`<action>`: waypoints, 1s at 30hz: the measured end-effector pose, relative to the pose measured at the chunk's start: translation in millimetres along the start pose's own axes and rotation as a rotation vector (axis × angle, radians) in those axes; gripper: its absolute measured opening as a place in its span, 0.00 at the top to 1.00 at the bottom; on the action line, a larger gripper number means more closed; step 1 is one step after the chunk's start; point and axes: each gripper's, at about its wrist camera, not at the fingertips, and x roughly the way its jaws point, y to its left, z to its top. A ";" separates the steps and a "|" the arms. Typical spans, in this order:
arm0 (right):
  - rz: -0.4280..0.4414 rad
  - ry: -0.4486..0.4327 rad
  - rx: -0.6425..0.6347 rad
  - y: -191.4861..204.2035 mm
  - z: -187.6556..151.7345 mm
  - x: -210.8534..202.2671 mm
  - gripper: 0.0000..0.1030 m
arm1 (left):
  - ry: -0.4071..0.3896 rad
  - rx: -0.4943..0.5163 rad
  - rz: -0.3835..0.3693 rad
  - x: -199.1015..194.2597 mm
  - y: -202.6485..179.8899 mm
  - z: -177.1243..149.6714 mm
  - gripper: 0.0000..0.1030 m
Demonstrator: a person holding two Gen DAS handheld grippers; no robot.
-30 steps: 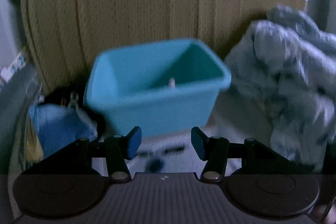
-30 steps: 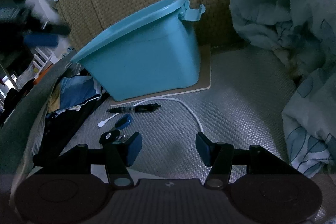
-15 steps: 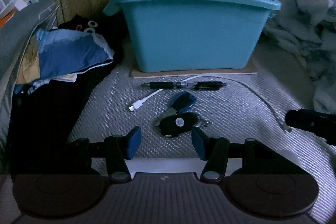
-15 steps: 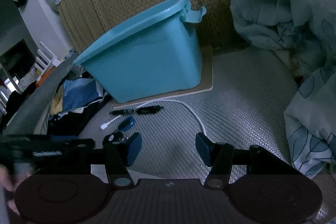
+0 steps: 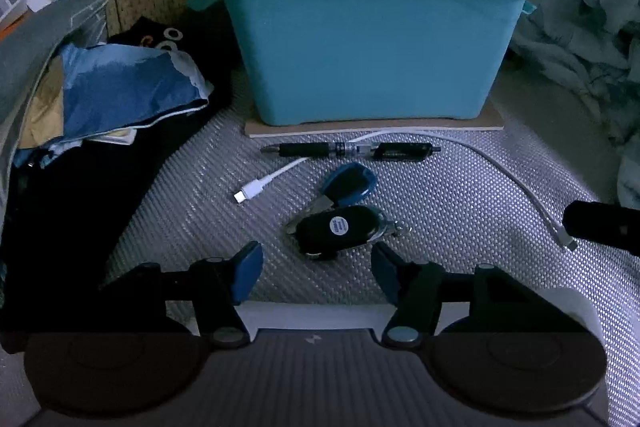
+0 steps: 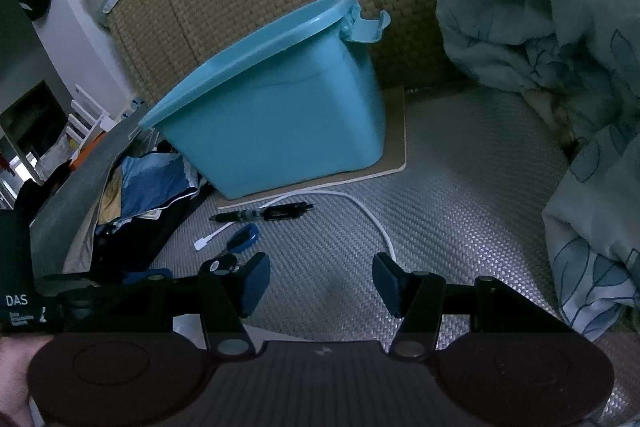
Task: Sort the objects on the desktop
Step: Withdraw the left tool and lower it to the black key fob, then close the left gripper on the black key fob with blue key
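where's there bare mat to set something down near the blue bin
Free: the mat between the white cable and the quilt. Crowded: in front of the bin, where the pen, blue key and black fob lie.

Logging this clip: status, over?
Left tool opening, empty, above black key fob. Right tool open, empty. Teal bin behind. White cable nearby.

Open woven mat (image 6: pixel 460 195) on the right, a clear lane there; straight ahead the teal bin (image 5: pixel 372 43) on its board (image 5: pixel 460 125) walls off the back; heaped clothes (image 5: pixel 112 87) crowd the left edge, the rumpled quilt (image 6: pixel 560 27) hems the right; pen (image 5: pixel 344 149), white cable (image 5: pixel 500 167), blue key (image 5: pixel 350 183) and black key fob (image 5: pixel 340 229) litter the middle, fob just beyond the left gripper (image 5: pixel 316 263), whose jaws are opening with nothing between them.
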 end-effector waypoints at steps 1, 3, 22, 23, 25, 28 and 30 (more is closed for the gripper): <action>-0.001 0.003 -0.003 0.4 -0.6 0.8 0.41 | 0.002 0.013 -0.003 2.2 -2.3 0.6 0.36; -0.002 0.010 -0.009 0.9 -1.8 2.6 0.41 | -0.003 0.039 -0.005 5.5 -7.1 2.3 0.34; 0.006 0.046 0.005 0.6 -7.4 8.9 0.41 | 0.014 -0.006 -0.004 29.8 -18.8 12.0 0.30; 0.008 0.048 0.008 0.2 -7.5 9.1 0.41 | 0.014 -0.016 -0.007 30.4 -17.6 12.1 0.30; 0.013 0.049 0.012 -0.2 -7.5 9.0 0.41 | 0.014 -0.037 -0.009 31.2 -16.4 11.4 0.30; 0.009 0.047 0.008 0.2 -7.5 9.0 0.41 | 0.008 -0.035 -0.004 31.1 -17.6 10.5 0.30; 0.008 0.049 0.004 0.5 -7.5 9.4 0.41 | 0.004 -0.029 -0.001 31.2 -18.4 10.1 0.30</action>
